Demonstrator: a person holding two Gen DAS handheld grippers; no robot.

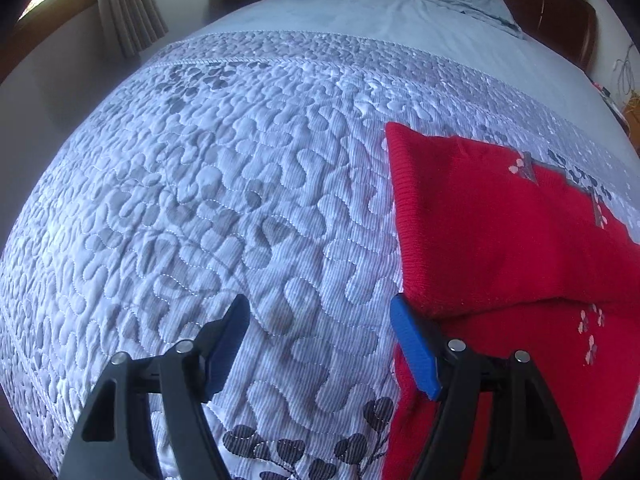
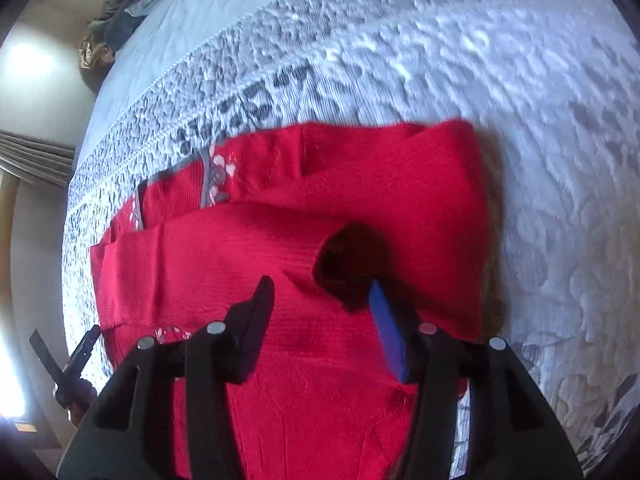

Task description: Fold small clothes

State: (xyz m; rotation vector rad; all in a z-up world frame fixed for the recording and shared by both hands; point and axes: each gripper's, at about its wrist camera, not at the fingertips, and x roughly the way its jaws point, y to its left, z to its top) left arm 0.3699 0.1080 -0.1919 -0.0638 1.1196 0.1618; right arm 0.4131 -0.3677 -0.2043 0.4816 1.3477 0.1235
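A: Checking the fold state. Red sweater [image 2: 360, 208] lies flat on the quilted bedspread [image 1: 224, 184], one flap doubled over the body, so there's a layered edge across the middle. Small flower trim shows near the far edge.

B: Claws?

A: Right claw [image 2: 320, 300] hangs directly over the sweater, jaws apart, nothing between them. The cloth sits below the fingers, not pinched. Dark patch just past the blue pad [image 2: 390, 336], probably shadow or an opening in the knit; can't tell which.

B: Left?

A: Left claw [image 1: 320, 328] is wide apart too, empty. It sits over bare bedspread with its one finger right at the sweater's edge. Looks parked beside the garment so it can take the near hem or corner without crossing the right one.

B: Why both pointing down?

A: My read: steep approach lets the fingertips pinch a single layer off a soft quilt. Flat approach would drag the fold.

B: Progress?

A: Partway, judging by the one flap folded. Sweater isn't compact yet. Risk on the next grab: knit is thick and clingy, easy to catch both layers and undo the fold.
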